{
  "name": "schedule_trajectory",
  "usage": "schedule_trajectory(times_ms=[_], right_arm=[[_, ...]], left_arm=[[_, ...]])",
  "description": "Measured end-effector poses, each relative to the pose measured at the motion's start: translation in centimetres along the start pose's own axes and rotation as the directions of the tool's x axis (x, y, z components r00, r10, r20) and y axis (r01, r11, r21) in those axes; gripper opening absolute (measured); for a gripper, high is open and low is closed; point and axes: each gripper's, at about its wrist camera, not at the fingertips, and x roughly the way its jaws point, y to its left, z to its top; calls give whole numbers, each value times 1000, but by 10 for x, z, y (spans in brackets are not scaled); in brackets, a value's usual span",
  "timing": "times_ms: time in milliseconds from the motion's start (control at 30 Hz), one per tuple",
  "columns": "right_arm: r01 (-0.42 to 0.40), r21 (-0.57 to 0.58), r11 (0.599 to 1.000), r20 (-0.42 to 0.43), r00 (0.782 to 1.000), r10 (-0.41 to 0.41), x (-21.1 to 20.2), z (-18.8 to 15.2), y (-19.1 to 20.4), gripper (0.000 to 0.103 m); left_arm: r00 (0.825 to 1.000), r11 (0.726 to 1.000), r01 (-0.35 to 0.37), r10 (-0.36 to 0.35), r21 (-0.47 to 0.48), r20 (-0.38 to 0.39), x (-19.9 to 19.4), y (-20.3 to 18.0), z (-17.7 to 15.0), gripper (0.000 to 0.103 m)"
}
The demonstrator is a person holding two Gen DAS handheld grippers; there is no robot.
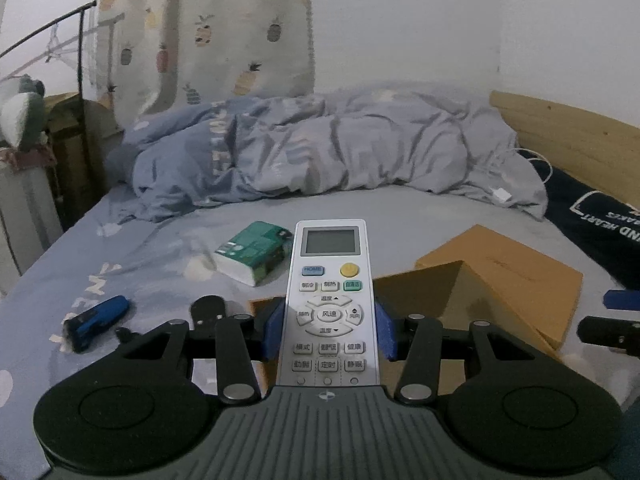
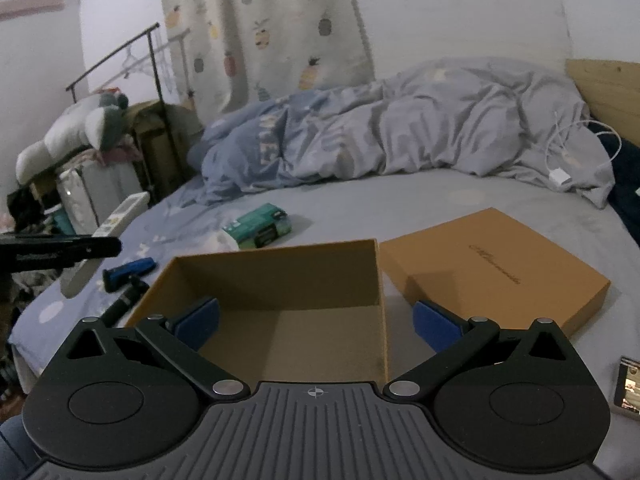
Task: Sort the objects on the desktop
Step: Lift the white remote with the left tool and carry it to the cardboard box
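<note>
My left gripper (image 1: 329,330) is shut on a white air-conditioner remote (image 1: 330,300) and holds it above the bed, just short of the open brown cardboard box (image 1: 420,300). The remote also shows in the right wrist view (image 2: 108,236), at the left, held in the air. My right gripper (image 2: 316,324) is open and empty over the near side of the open box (image 2: 280,280). The box lid (image 2: 496,264) lies flat to the box's right. A green tissue pack (image 1: 252,252) and a blue stapler (image 1: 98,322) lie on the sheet.
A black cylindrical object (image 2: 122,304) lies left of the box next to the blue stapler (image 2: 128,272). A crumpled grey duvet (image 2: 400,140) fills the far bed. A white charger cable (image 2: 560,160) lies on it. A phone (image 2: 630,388) sits at the right edge. A wooden headboard (image 1: 580,140) is right.
</note>
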Motion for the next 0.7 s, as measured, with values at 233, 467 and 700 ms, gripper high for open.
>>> schedule_trajectory(times_ms=[233, 467, 700], right_arm=[[6, 11, 1000, -1, 1000, -6, 1, 0, -5, 103], [11, 22, 1000, -4, 1000, -11, 1, -1, -11, 103], [17, 33, 999, -7, 1000, -17, 2, -1, -16, 103]], left_arm=[[999, 999, 30, -30, 11, -40, 14, -18, -6, 48], [990, 999, 43, -42, 7, -133, 39, -30, -20, 47], [976, 999, 42, -42, -6, -212, 63, -33, -33, 47]])
